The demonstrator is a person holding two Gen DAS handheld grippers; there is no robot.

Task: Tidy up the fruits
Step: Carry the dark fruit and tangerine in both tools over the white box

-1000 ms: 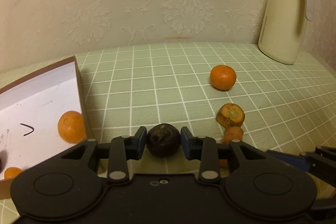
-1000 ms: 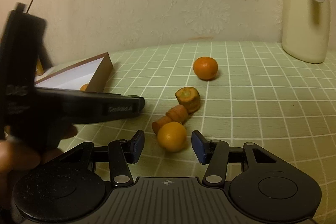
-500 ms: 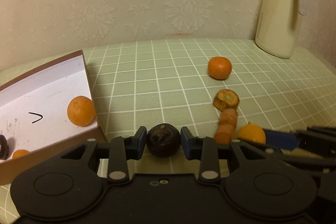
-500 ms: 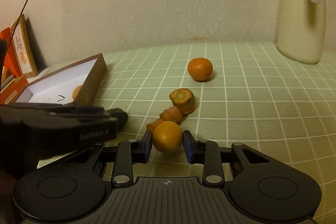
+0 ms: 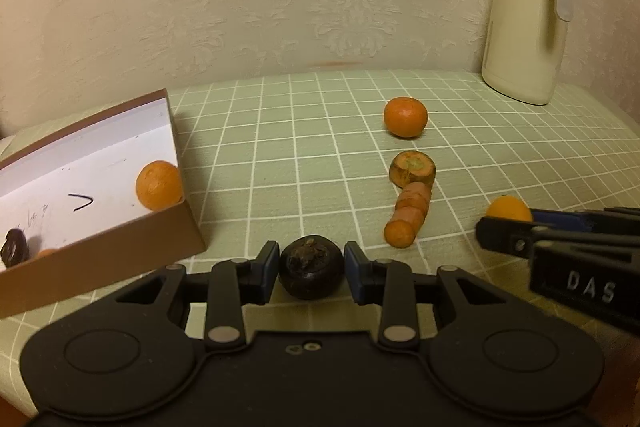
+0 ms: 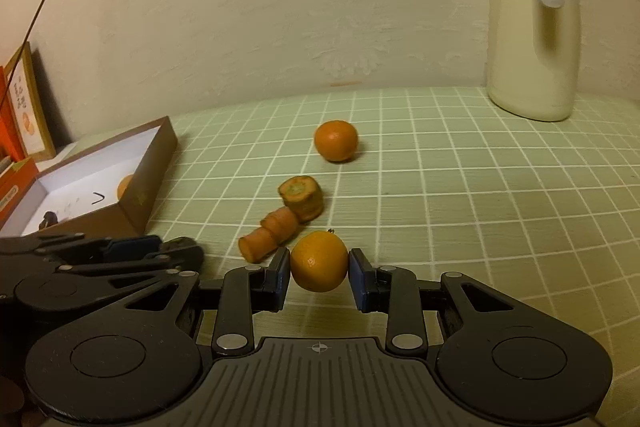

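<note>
We count three round orange citrus fruits (image 5: 405, 117) (image 5: 159, 185) (image 6: 319, 261), two dark round fruits (image 5: 311, 266) (image 5: 14, 251), two orange carrot pieces (image 5: 412, 169) (image 5: 408, 214), one brown-walled open box (image 5: 120, 247), one cream plastic thermos jug (image 5: 522, 23).

My left gripper (image 5: 311, 269) and right gripper (image 6: 319, 274) are both matte black plastic with round hub covers, silver rivets at the linkage pivots and blue-padded fingers (image 6: 359, 279), and white raised letters reading DAS mark the right one's side.
</note>
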